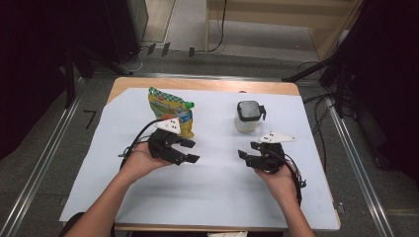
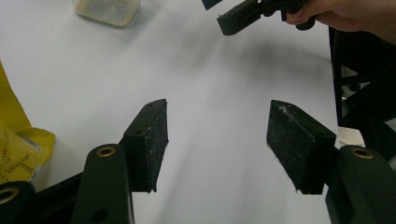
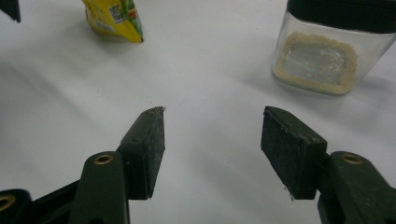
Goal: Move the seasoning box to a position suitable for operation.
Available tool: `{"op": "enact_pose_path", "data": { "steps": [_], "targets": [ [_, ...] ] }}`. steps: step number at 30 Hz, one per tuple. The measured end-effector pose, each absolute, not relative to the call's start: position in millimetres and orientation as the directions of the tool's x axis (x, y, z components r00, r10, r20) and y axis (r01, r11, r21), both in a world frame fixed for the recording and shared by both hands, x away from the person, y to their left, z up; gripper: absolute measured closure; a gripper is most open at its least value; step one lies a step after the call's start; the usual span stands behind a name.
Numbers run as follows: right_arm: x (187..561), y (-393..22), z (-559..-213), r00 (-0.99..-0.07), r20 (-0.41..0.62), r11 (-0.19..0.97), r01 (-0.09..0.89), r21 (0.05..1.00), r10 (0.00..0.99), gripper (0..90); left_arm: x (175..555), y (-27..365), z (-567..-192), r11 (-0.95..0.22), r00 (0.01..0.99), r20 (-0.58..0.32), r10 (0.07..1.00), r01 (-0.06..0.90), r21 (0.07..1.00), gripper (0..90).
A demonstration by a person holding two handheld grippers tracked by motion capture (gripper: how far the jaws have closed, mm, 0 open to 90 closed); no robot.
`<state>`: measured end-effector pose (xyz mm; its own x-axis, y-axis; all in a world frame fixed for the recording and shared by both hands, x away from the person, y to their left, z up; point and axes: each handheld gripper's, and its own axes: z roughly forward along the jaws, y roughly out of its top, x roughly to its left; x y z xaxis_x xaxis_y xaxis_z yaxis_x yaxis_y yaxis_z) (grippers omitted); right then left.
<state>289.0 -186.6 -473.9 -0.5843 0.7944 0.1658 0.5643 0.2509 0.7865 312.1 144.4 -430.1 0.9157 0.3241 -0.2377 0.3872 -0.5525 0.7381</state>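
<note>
A yellow-green snack bag stands upright on the white sheet, left of centre. A clear jar with a black lid stands to its right. My left gripper hovers just in front of the bag, open, with nothing between its jaws. Open and empty too, my right gripper sits in front of the jar. In the left gripper view the open jaws frame bare sheet, with the bag at the left edge and the jar far off. Beyond the open jaws in the right gripper view are the jar and the bag.
The sheet covers a wooden table whose far edge shows. Metal rails run along the floor on both sides. Dark stands and cables crowd the back right. Bare sheet lies between and in front of my hands.
</note>
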Motion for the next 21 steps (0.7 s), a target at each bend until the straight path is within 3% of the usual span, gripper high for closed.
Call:
{"op": "enact_pose_path", "data": {
  "steps": [11,21],
  "targets": [
    [310.5,-190.5,-469.9,-0.495,0.191,0.166,0.59,0.79,0.848,31.5,312.5,144.1,-430.6,-0.559,0.916,-0.241,0.321,0.388,0.732,37.9],
    [342.9,-184.1,-477.8,-0.38,0.112,0.155,0.603,0.783,0.918,20.8,313.1,145.1,-430.5,-0.557,0.917,-0.241,0.318,0.387,0.735,37.2]
  ]
}}
